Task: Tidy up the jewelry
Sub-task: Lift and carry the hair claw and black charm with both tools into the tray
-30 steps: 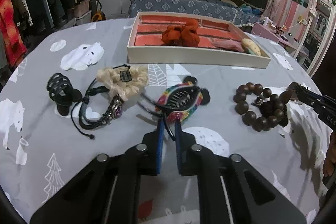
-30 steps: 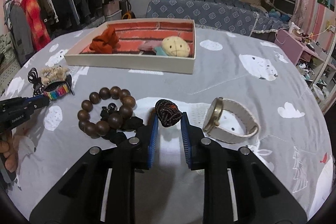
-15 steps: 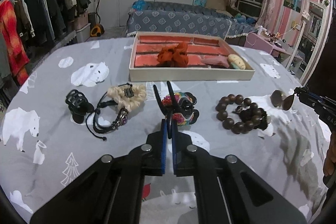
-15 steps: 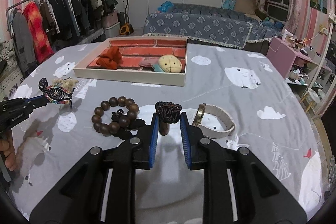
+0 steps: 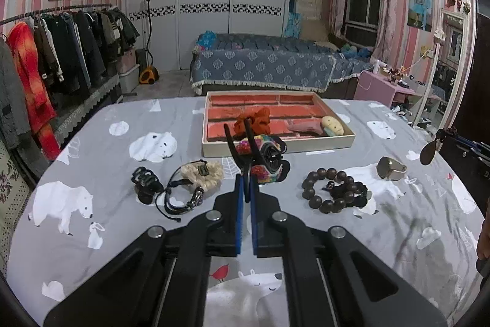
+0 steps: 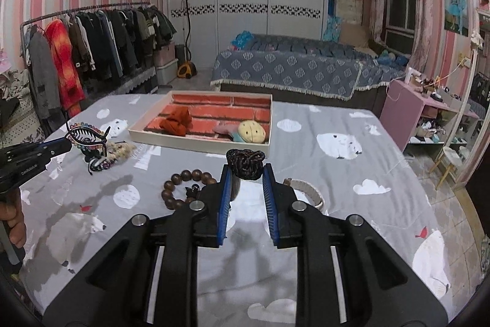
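Observation:
My left gripper is shut on a rainbow beaded claw hair clip and holds it above the table, short of the tray; it also shows in the right wrist view. My right gripper is shut on a dark braided hair tie with a hanging brown pendant, lifted above the table. The cream tray with a brick-pattern floor holds an orange scrunchie, a pink item and a yellow plush.
On the grey bear-print cloth lie a black claw clip, a black cord bracelet, a cream scrunchie, a wooden bead bracelet and a white-strap watch. A bed and a clothes rack stand beyond.
Both grippers have risen from the table with their items. The rainbow clip now hangs upright in the left gripper; the hair tie is lifted clear of the beads and watch.

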A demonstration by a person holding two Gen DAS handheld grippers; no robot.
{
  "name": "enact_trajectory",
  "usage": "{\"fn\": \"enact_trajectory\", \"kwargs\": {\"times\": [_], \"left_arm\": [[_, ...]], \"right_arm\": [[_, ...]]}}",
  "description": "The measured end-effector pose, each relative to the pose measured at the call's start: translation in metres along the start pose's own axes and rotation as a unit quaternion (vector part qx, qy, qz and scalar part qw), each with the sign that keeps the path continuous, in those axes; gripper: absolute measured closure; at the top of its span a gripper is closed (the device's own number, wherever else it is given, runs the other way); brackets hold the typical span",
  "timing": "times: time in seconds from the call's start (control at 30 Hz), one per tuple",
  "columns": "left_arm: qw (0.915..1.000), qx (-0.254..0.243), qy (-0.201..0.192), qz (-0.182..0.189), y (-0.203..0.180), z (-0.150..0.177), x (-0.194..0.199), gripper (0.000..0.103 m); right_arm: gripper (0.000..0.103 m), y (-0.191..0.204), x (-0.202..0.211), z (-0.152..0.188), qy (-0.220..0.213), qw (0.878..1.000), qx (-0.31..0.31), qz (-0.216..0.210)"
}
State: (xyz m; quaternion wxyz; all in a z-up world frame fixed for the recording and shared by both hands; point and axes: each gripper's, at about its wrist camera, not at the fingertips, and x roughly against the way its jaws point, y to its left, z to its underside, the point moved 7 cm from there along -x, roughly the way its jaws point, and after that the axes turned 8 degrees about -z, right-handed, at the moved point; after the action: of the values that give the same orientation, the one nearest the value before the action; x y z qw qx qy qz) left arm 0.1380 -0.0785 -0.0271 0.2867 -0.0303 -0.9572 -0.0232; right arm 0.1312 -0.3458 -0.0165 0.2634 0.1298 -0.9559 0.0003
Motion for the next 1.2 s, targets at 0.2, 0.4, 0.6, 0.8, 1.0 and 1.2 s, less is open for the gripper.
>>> {"fn": "enact_trajectory", "kwargs": {"times": [0.2,0.4,0.6,0.8,1.0,1.2], "left_arm": [[0.9999,0.000,-0.017,-0.001,0.003,-0.007,0.019,0.099],[0.9997,0.005,-0.026,-0.003,0.006,-0.012,0.027,0.099],[0.9997,0.003,-0.026,-0.003,0.005,-0.013,0.026,0.099],[0.9998,0.000,-0.022,-0.002,0.005,-0.017,0.018,0.099],[0.9997,-0.001,-0.023,-0.003,0.003,-0.026,0.008,0.099],[0.9997,-0.006,-0.025,-0.002,0.000,-0.045,-0.014,0.099]], "right_arm": [[0.082,0.005,0.020,-0.004,-0.015,1.000,0.001,0.001],[0.084,0.007,0.025,-0.004,-0.020,1.000,0.003,-0.001],[0.086,0.008,0.023,-0.004,-0.021,1.000,0.006,-0.005],[0.087,0.008,0.013,-0.005,-0.017,1.000,0.005,-0.010],[0.087,0.006,0.005,-0.009,-0.015,1.000,0.005,-0.013],[0.087,0.010,-0.018,-0.021,-0.011,1.000,0.014,-0.016]]}}
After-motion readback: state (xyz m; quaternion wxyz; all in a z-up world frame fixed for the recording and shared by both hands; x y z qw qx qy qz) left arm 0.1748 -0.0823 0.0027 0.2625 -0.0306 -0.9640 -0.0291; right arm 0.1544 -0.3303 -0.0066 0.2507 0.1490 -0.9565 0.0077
